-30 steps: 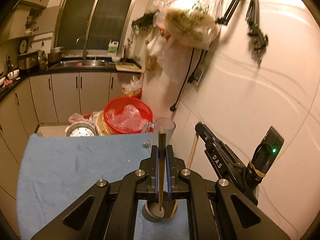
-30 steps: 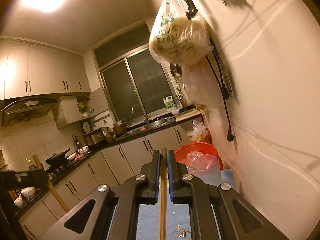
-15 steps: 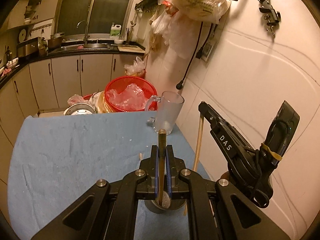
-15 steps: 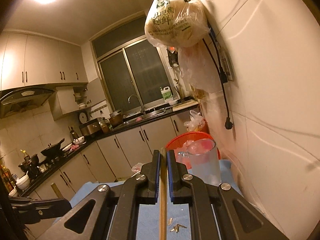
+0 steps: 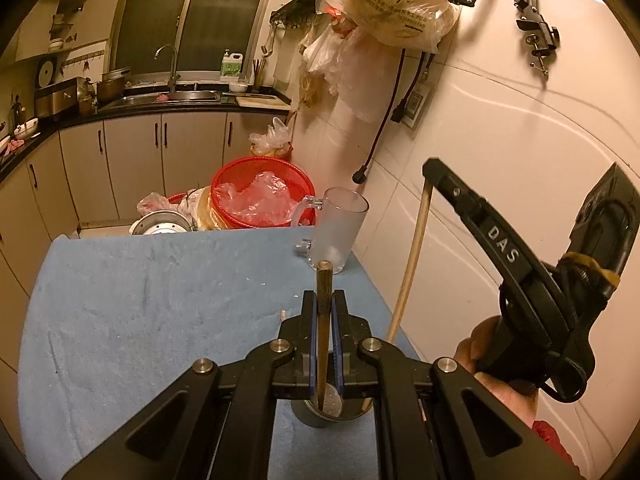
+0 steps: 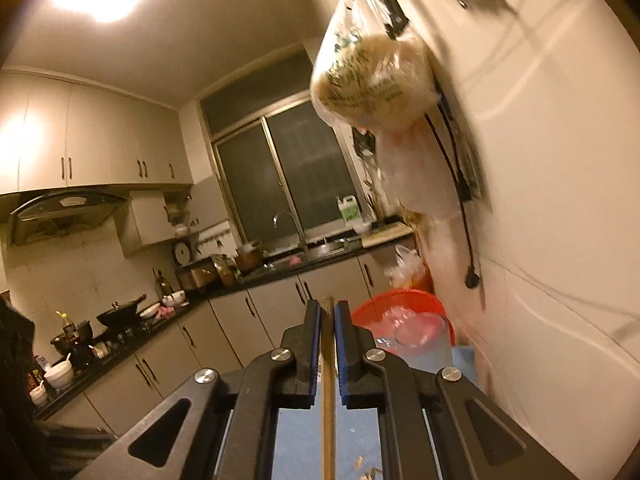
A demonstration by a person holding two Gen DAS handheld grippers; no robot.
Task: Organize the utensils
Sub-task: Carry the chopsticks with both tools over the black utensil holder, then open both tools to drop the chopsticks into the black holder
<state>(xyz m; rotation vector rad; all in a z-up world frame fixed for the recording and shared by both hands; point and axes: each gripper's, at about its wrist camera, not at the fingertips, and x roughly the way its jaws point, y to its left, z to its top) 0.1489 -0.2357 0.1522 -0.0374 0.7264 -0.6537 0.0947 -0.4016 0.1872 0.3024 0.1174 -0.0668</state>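
My left gripper is shut on a dark brown chopstick held upright, its lower end inside a small metal cup on the blue cloth. My right gripper is shut on a pale wooden chopstick. In the left wrist view the right gripper is to the right near the wall, and the pale chopstick hangs from it down toward the cup's right side.
A frosted glass mug stands at the far right of the cloth. Behind it sit a red basket with plastic and a metal pot. The tiled wall runs close on the right. Small scraps lie on the cloth.
The left view tilted further down over the cup. The right gripper rose and tilted upward with its chopstick; its view is blurred by motion.
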